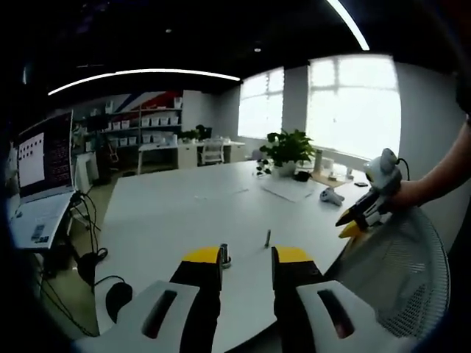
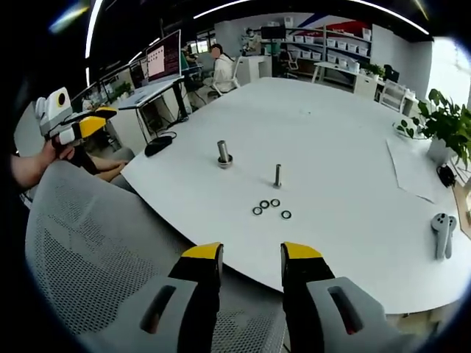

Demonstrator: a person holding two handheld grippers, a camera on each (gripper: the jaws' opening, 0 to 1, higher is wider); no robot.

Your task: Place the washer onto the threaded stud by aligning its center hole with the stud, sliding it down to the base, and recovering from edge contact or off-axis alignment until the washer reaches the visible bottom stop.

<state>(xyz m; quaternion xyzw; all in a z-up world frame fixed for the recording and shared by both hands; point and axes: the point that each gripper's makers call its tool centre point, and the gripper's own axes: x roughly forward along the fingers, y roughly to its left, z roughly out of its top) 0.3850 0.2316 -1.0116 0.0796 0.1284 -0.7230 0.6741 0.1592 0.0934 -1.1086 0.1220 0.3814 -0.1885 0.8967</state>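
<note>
Right gripper view, from the left side across: the left gripper hangs in the air beyond the mesh chair back, held by a hand; whether its yellow-tipped jaws are apart or together cannot be told from here. Further right, on the white table, a stud on a wide base stands upright, and just right of it a thinner threaded stud stands bare, with nothing on its shaft. Near that stud's foot, on the side toward the camera, four washers lie flat in a loose cluster, apart from each other and untouched. At the bottom of the view the right gripper has its jaws spread with nothing between them, well short of the washers. Far right, a potted plant and a controller sit near the table edge.

In the left gripper view, the left gripper's own jaws stand apart and empty above the table edge.

As I judge it, the task has not begun: no washer is picked up, and grasping, aligning, and sliding down to the base all remain.
</note>
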